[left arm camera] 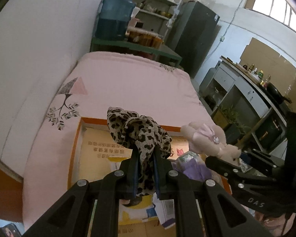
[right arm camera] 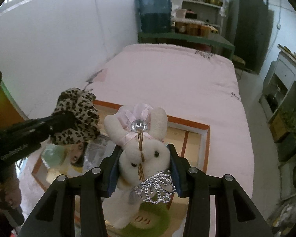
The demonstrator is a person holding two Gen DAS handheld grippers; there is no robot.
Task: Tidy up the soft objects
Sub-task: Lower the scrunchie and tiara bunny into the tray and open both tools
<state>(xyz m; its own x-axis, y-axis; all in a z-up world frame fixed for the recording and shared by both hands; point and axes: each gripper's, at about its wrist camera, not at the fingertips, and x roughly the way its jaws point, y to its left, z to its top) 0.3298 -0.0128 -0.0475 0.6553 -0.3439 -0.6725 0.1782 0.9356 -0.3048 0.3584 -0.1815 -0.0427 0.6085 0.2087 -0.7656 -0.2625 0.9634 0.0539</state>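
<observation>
A bed with a pink quilt fills the middle of the left wrist view, running up to a white wall, a blue water jug and shelving at its far end. On the near part of the quilt lies an open cardboard box with an orange rim. Above that box the left gripper is pinched tight on a leopard-print cloth, which bunches up beyond the fingertips and also hangs down between the two fingers over the box's inside. To the right of the cloth, over the box's right side, the right gripper reaches in from the frame edge with a white plush bunny at its tip, pink bow and gem facing the camera. In the right wrist view the same pink quilt stretches away to the jug, and the box sits below the tool. The right gripper stands about half spread, its pads pressed on either side of the bunny's head, ears pointing away over the box. A beaded silver crown lies against the bunny, close to the right finger. Left of the bunny, over the box's left edge, the left gripper holds the cloth. A hand shows at the lower left edge.
</observation>
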